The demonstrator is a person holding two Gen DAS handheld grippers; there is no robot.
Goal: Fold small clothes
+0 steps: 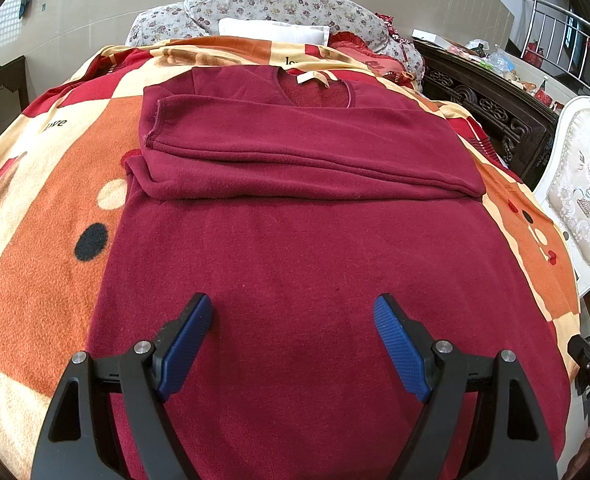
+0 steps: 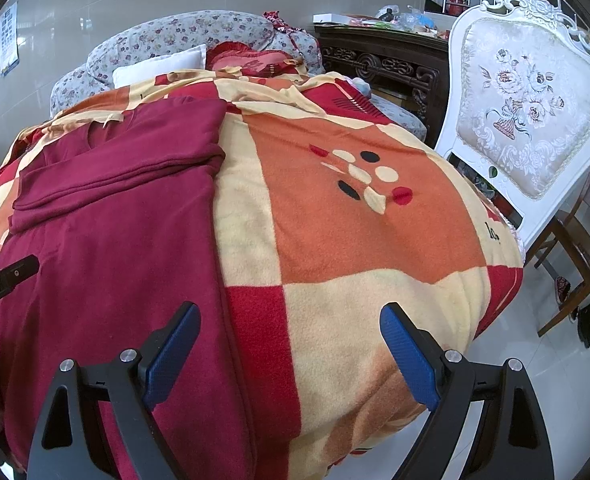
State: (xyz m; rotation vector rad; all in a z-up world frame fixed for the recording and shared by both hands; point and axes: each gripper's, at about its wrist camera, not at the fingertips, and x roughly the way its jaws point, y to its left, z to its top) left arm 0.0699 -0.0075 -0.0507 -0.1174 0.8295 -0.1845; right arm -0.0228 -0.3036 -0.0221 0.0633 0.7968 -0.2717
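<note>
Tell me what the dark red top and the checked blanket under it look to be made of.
Dark red top: probably fleece, matte, with a fuzzy nap and soft rounded folds. Checked blanket: likely plush fleece too, matte, its printed blocks showing a short fuzzy pile.

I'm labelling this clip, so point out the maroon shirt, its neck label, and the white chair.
maroon shirt [image 1: 295,248], left wrist view, on its flat body.
neck label [image 1: 313,79], left wrist view, on the pale tag.
white chair [image 2: 531,120], right wrist view, on its padded backrest.

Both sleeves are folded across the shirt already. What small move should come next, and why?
Probably lower both tongs, left and right, to the near hem of the maroon shirt and grip it. Both tongs are open and hold nothing, and the lower body lies flat on the blanket, not yet folded up.
</note>
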